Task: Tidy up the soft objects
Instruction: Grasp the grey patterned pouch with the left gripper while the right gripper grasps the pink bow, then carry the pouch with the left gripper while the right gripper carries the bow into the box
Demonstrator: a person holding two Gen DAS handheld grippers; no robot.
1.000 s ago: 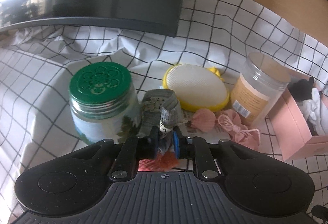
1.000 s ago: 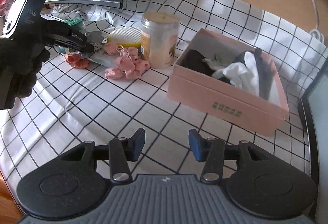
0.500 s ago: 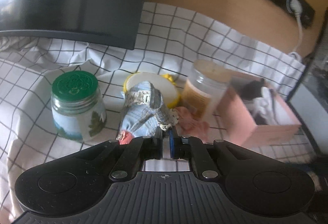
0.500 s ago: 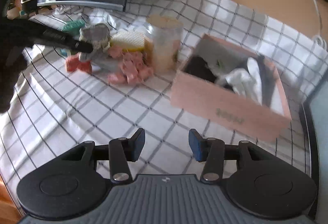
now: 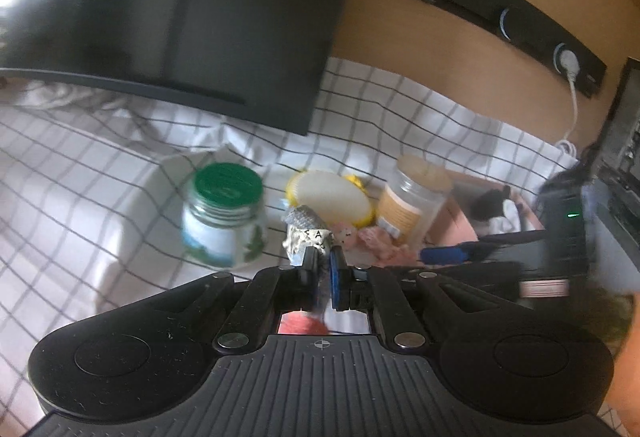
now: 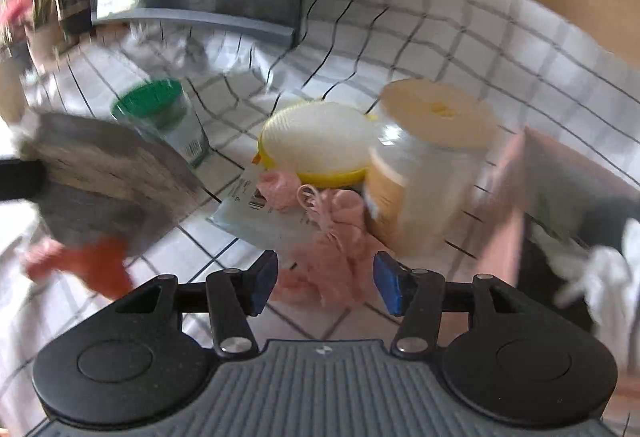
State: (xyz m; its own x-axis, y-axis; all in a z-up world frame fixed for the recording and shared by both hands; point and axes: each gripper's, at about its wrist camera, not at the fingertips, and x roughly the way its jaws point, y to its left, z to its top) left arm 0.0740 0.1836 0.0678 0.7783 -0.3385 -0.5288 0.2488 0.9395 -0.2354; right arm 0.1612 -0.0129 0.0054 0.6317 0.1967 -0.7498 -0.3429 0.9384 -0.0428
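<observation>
My left gripper (image 5: 323, 265) is shut on a grey patterned cloth item (image 5: 307, 233) and holds it above the checked cloth; it shows large and blurred at the left of the right wrist view (image 6: 108, 177). My right gripper (image 6: 326, 287) is open and empty, low over a pink drawstring pouch (image 6: 336, 237); it also appears at the right of the left wrist view (image 5: 448, 255). An orange-red soft item (image 6: 96, 265) lies under the held cloth. The pink box (image 6: 560, 197) holds black and white soft things at the right.
A green-lidded jar (image 5: 224, 213), a yellow-rimmed round pad (image 5: 332, 199) and a clear jar with a tan lid (image 5: 416, 201) stand on the checked tablecloth (image 5: 80, 189). A flat plastic packet (image 6: 260, 213) lies by the pouch. A dark monitor (image 5: 180, 9) stands behind.
My left gripper has lifted the grey cloth higher and pulled back. My right gripper has moved forward and left, from open tablecloth to just over the pink pouch.
</observation>
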